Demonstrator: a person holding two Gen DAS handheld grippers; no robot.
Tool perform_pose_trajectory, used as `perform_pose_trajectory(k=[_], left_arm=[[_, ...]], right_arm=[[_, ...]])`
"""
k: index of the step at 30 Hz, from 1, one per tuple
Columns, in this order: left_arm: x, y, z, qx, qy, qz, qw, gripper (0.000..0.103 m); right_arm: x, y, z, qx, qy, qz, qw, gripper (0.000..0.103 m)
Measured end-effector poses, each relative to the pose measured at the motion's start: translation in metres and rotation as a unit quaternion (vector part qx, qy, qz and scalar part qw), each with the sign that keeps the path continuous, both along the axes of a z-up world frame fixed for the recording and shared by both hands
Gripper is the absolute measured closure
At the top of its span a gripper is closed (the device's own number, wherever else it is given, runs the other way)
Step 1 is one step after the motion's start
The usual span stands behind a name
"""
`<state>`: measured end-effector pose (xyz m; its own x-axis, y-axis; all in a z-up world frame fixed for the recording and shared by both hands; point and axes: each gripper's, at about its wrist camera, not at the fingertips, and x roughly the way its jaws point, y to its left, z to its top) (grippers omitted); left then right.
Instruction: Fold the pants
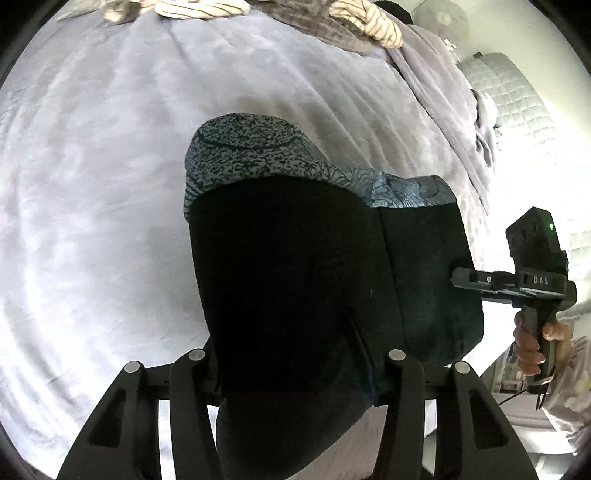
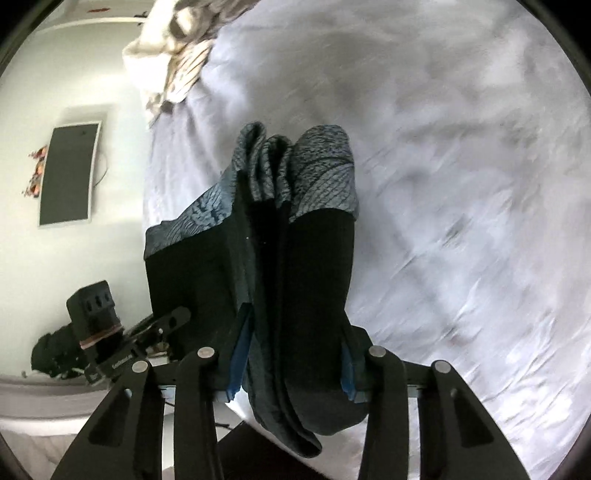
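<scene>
Black pants with a patterned grey hem hang folded above the lavender bedspread. Left claw pinches one edge of the bunched fabric; right claw pinches the other, its blue pads pressing the cloth.

Surface: a bed covered by a pale lavender-grey plush blanket, seen rumpled.
Far edge: cream striped cloth and grey quilted fabric are laid there.
</scene>
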<state>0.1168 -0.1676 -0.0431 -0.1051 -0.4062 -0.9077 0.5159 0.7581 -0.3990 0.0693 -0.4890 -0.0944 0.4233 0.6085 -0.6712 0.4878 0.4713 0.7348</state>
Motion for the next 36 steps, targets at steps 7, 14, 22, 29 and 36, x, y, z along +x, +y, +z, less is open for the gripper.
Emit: perform_pose_trajectory(k=[7, 14, 22, 29, 36], left_arm=[[-0.013, 0.056, 0.005, 0.033, 0.003, 0.018, 0.9993, 0.05], [-0.02, 0.097, -0.032, 0.094, -0.017, 0.039, 0.9946, 0.032], [-0.014, 0.109, -0.055, 0.091, -0.019, 0.062, 0.9937, 0.004], [-0.02, 0.103, -0.034, 0.133, -0.053, 0.059, 0.9879, 0.004], [-0.033, 0.104, 0.0, 0.157, -0.087, 0.059, 0.982, 0.004]], right_arm=[[-0.013, 0.063, 0.007, 0.035, -0.01, 0.001, 0.999, 0.059], [-0.009, 0.112, -0.014, 0.007, 0.035, 0.013, 0.999, 0.059], [-0.011, 0.122, -0.034, -0.126, 0.1, 0.043, 0.986, 0.033], [-0.006, 0.13, -0.011, -0.169, 0.123, 0.043, 0.977, 0.027], [-0.018, 0.133, 0.019, -0.199, 0.124, 0.035, 0.971, 0.022]])
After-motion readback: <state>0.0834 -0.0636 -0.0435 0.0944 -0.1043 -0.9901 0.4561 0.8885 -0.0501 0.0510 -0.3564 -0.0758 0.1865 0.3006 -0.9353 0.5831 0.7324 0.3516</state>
